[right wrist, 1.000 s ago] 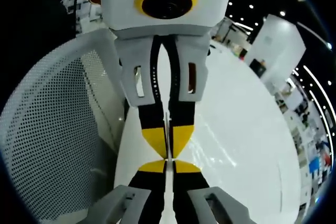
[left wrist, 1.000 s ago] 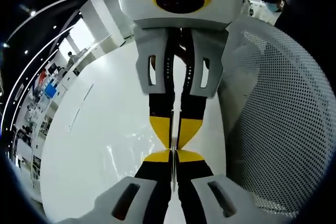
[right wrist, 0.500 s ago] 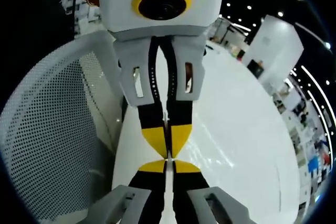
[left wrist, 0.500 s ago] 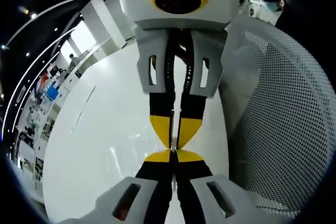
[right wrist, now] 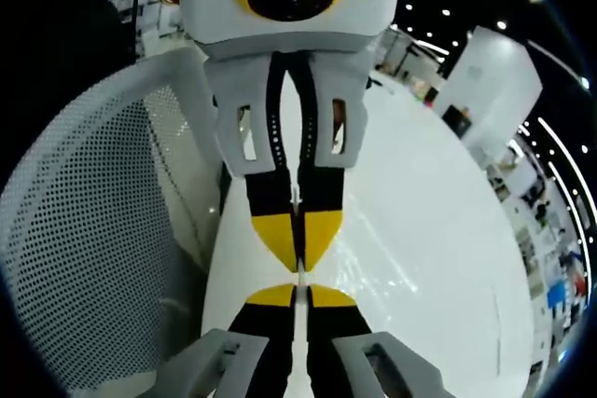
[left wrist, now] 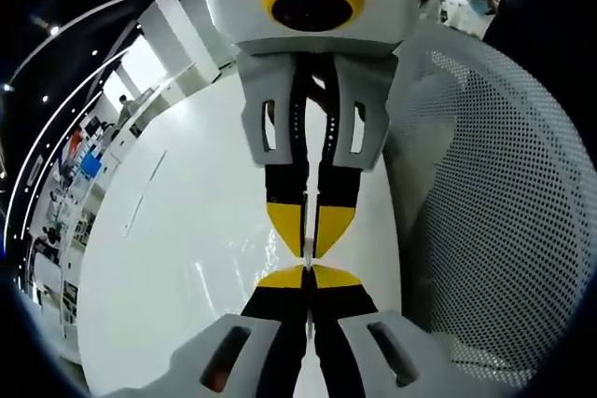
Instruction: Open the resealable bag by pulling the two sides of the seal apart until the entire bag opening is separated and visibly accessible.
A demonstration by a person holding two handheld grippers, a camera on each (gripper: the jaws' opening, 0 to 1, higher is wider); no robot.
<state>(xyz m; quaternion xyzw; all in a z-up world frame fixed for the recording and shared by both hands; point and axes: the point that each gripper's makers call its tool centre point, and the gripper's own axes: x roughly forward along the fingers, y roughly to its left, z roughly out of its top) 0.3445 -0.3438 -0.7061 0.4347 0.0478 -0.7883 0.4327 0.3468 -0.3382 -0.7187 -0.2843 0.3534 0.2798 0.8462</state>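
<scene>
You are holding the left gripper (left wrist: 307, 272) and right gripper (right wrist: 298, 277) tip to tip above the white worktop (left wrist: 187, 230), fingers clenched on the clear resealable bag (left wrist: 306, 221) edge pinched between them.

Left gripper view: two grippers meeting tip to tip above a white table.
The left gripper (left wrist: 306, 279) rises from 6 o'clock, jaws closed on a thin clear bag edge (left wrist: 307, 300). The right gripper (left wrist: 309, 235) descends from 12 o'clock, pinching the same edge. White table (left wrist: 177, 249) lies toward 9 o'clock; a perforated white chair (left wrist: 504, 212) at 3 o'clock.
</scene>
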